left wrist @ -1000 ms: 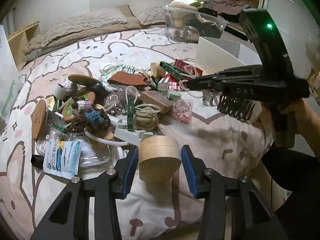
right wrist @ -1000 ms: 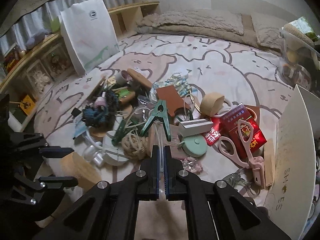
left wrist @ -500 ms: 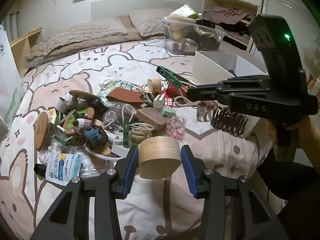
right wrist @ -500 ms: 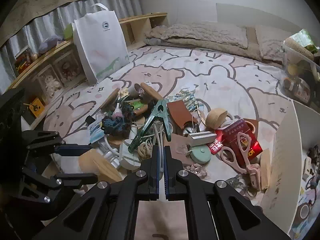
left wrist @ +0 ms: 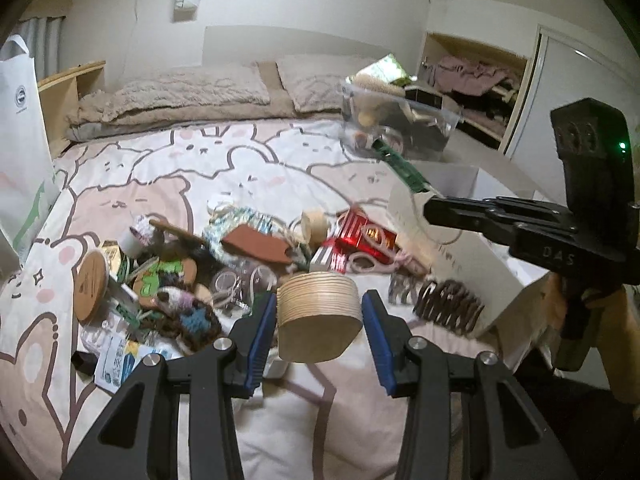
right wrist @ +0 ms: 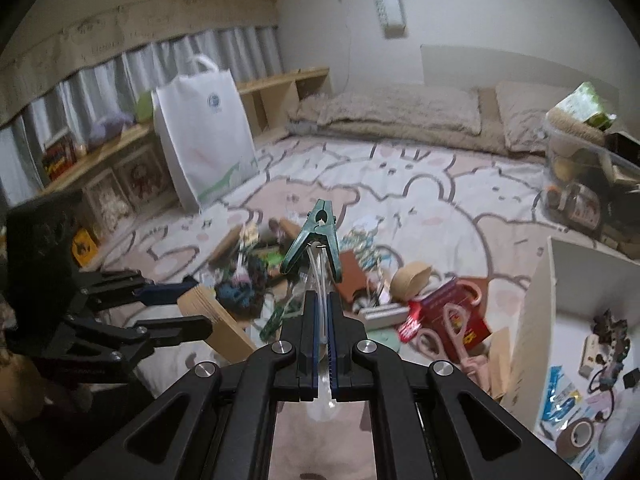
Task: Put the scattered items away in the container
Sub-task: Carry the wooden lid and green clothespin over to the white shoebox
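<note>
The right gripper (right wrist: 325, 332) is closed on a clear plastic loop with a green clothes peg (right wrist: 316, 240) hanging at its far end, held up above the bed. To the left, the left gripper (right wrist: 182, 308) clamps a round wooden box (right wrist: 214, 324) between its fingers. Below the peg, a pile of clutter lies on the cartoon-print bedspread (right wrist: 440, 200): pink scissors (right wrist: 460, 340) resting on a red packet (right wrist: 448, 312), a roll of tape (right wrist: 412, 276) and a brown leather piece (right wrist: 352, 276). At the right stands a white box (right wrist: 536, 320) holding small items. A white shopping bag (right wrist: 204, 136) stands by the wooden shelf (right wrist: 280, 80).
</note>
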{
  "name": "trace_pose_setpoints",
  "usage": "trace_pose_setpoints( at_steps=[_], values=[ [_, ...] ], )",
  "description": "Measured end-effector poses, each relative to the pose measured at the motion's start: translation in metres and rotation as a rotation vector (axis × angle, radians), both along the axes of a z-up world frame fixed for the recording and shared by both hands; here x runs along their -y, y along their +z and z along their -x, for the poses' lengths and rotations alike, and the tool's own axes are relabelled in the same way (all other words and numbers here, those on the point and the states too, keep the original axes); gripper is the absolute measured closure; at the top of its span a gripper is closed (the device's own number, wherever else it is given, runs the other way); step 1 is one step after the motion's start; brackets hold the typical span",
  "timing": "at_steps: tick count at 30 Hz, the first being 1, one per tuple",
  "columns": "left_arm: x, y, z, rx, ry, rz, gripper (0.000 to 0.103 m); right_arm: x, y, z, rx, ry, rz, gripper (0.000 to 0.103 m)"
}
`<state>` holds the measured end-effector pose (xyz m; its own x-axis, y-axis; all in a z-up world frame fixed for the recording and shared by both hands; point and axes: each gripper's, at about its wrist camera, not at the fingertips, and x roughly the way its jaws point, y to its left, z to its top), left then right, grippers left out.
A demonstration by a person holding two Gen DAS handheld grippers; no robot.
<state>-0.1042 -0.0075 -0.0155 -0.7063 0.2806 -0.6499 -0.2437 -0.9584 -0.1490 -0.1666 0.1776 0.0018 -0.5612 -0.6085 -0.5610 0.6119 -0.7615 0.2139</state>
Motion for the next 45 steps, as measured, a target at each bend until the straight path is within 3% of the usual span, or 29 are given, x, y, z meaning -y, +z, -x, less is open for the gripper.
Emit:
trace_pose_setpoints(
  at_steps=[21, 37, 45],
  values=[
    [-0.048, 0.029, 0.018, -0.097, -0.043, -0.022, 0.059, -0.108, 0.034, 0.006, -0.101, -0.250, 0.083, 0.099],
    [-0.128, 0.073, 0.031, -0.207, -0.152, -0.032, 0.059, -0.181, 0.018, 0.022, -0.066, -0.404, 0.059, 0.099],
    [-0.175, 0.081, 0.045, -0.217, -0.228, -0.035, 0.059, -0.201, 0.007, 0.038, 0.018, -0.432, 0.040, 0.099]
  ],
)
